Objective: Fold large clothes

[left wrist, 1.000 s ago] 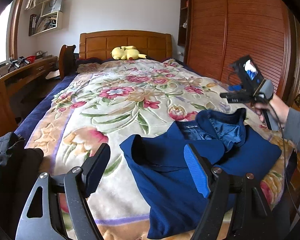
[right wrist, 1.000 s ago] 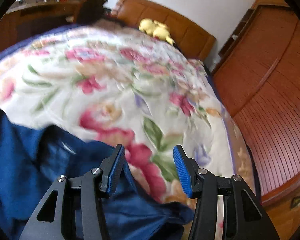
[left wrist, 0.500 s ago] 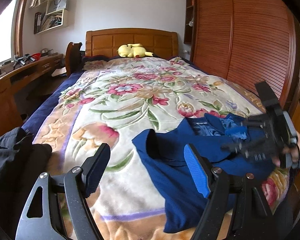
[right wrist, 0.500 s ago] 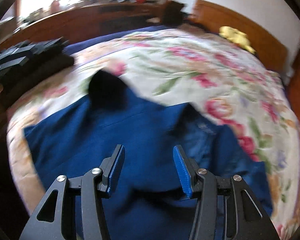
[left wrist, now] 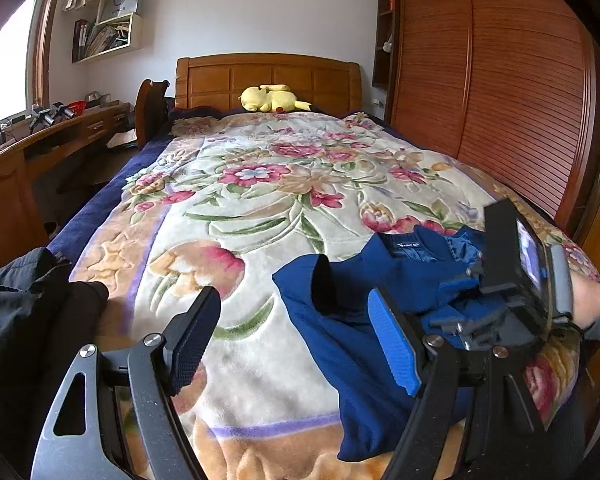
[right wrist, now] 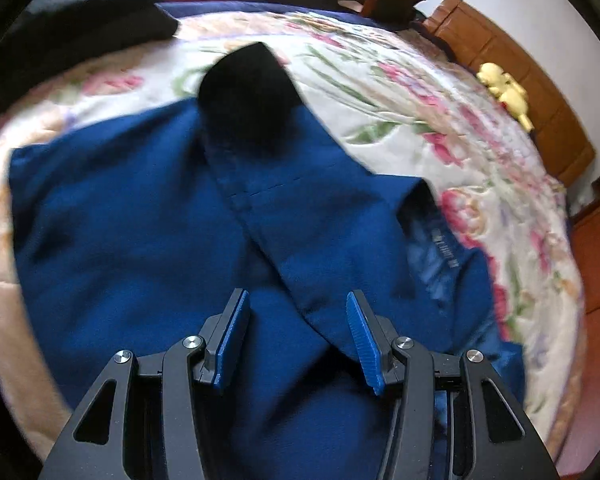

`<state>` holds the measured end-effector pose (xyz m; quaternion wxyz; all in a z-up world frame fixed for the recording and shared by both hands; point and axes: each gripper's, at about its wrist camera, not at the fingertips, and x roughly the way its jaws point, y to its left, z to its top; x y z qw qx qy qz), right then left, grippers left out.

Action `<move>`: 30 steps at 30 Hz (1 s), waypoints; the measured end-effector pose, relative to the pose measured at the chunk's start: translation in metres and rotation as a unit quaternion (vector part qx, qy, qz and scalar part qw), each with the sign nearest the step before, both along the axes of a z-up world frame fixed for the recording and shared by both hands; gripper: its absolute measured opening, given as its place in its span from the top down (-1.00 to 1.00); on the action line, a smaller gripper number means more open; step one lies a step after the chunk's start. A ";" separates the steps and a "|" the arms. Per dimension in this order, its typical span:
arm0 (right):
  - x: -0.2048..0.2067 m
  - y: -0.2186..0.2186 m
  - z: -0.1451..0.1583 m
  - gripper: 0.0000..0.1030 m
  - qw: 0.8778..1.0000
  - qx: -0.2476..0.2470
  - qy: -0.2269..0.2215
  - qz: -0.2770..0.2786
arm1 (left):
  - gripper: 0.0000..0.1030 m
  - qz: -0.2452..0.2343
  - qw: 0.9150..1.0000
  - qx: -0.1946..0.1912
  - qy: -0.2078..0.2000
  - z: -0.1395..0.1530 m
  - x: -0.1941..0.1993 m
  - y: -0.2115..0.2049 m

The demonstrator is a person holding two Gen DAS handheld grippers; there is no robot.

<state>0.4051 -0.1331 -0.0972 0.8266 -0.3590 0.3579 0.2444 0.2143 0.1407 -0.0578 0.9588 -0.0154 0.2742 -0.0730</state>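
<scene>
Left wrist view: left gripper (left wrist: 292,338) hovers above the floral blanket (left wrist: 260,208) near the foot of the bed, fingers spread wide and empty. The blue jacket (left wrist: 348,320) lies on the blanket's right side, one sleeve crossed over its body. The right gripper (left wrist: 476,292), raised well above the bed a second ago, has come down onto the jacket's right half beside the collar. Judgement: the next fold is being started from that side. A black garment (left wrist: 24,312) sits at the left edge.

Right wrist view: right gripper (right wrist: 296,340) has its fingers moderately apart with nothing between them, just over the jacket (right wrist: 120,216). This view alone shows the crossed sleeve's dark cuff opening (right wrist: 248,96) and the collar label (right wrist: 444,248) from above. The left gripper does not appear here; only the left view shows both tools.
</scene>
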 end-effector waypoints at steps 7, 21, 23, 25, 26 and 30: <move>0.055 0.009 0.008 0.71 0.998 -0.025 -0.045 -0.043 | -0.49 -0.003 1.000 0.003 0.002 -0.002 0.000 -0.003; 0.066 -0.012 0.061 0.40 0.970 0.111 -0.151 -0.157 | -0.50 -0.021 1.000 -0.001 0.001 0.003 0.008 -0.024; 0.061 -0.018 0.056 0.39 0.973 0.124 -0.133 -0.140 | -0.50 -0.023 1.000 0.002 0.006 0.001 0.011 -0.028; 0.055 -0.027 0.050 0.35 0.975 0.129 -0.123 -0.131 | -0.50 -0.024 1.000 0.007 0.014 -0.004 0.016 -0.032; 0.050 -0.030 0.045 0.34 0.977 0.132 -0.115 -0.125 | -0.50 -0.024 0.999 0.010 0.019 -0.007 0.020 -0.034; 0.034 -0.065 0.036 0.24 0.978 0.137 -0.100 -0.121 | -0.50 -0.021 0.999 0.027 0.042 -0.019 0.033 -0.040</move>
